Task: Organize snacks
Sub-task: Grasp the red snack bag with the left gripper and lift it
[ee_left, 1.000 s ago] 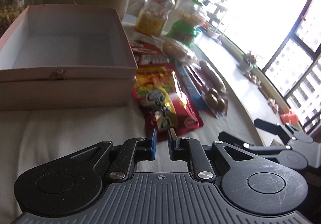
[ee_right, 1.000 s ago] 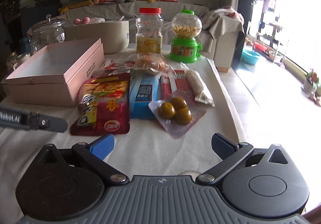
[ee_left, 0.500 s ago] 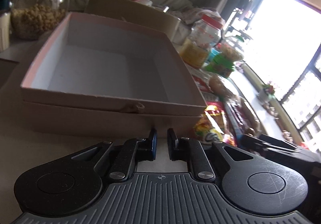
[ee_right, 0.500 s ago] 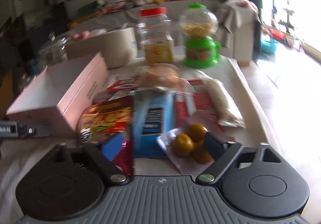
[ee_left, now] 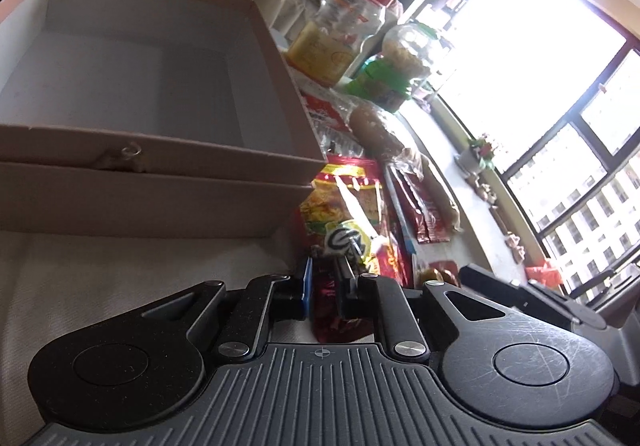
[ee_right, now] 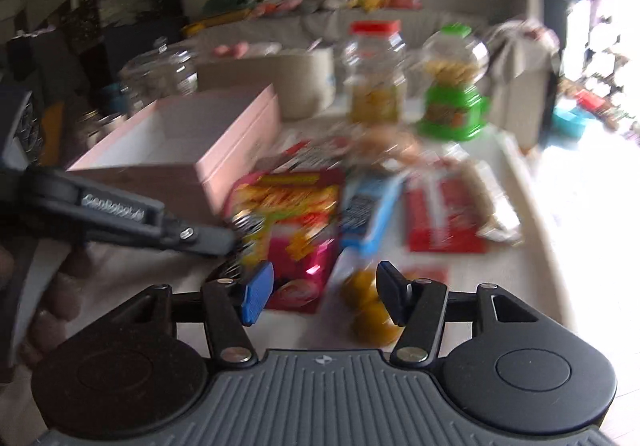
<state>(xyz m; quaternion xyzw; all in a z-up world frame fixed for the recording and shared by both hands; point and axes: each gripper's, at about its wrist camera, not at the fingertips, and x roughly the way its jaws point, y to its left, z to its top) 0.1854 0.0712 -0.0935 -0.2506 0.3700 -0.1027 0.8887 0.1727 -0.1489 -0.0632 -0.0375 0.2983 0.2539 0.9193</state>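
Note:
A red and yellow snack bag point(ee_left: 352, 206) point(ee_right: 292, 214) lies on the white cloth beside the open pink box point(ee_left: 276, 166) point(ee_right: 236, 150). My left gripper point(ee_left: 324, 286) is shut and hangs low over the bag's near corner, with the bag showing through the slit between its fingers. In the right wrist view its tip point(ee_right: 224, 240) is at the bag's left edge; I cannot tell if it touches. My right gripper point(ee_right: 324, 292) is half wide with its jaws closing, over the bag's near right corner and a clear pack of yellow round snacks point(ee_right: 368, 310). Its pads press on nothing.
A blue packet point(ee_right: 368, 210), a red packet point(ee_right: 440, 218) and a long wrapped roll point(ee_left: 432, 186) lie right of the bag. Behind stand a red-lidded jar point(ee_right: 374, 82), a green dispenser point(ee_right: 454, 102), a cream bin point(ee_right: 280, 78) and a glass jar point(ee_right: 160, 74). A hand point(ee_right: 44, 306) holds the left gripper.
The left gripper swung from the box front to the red bag and dropped lower, still shut. The right gripper's jaws narrowed from wide to about half and it moved in over the packets.

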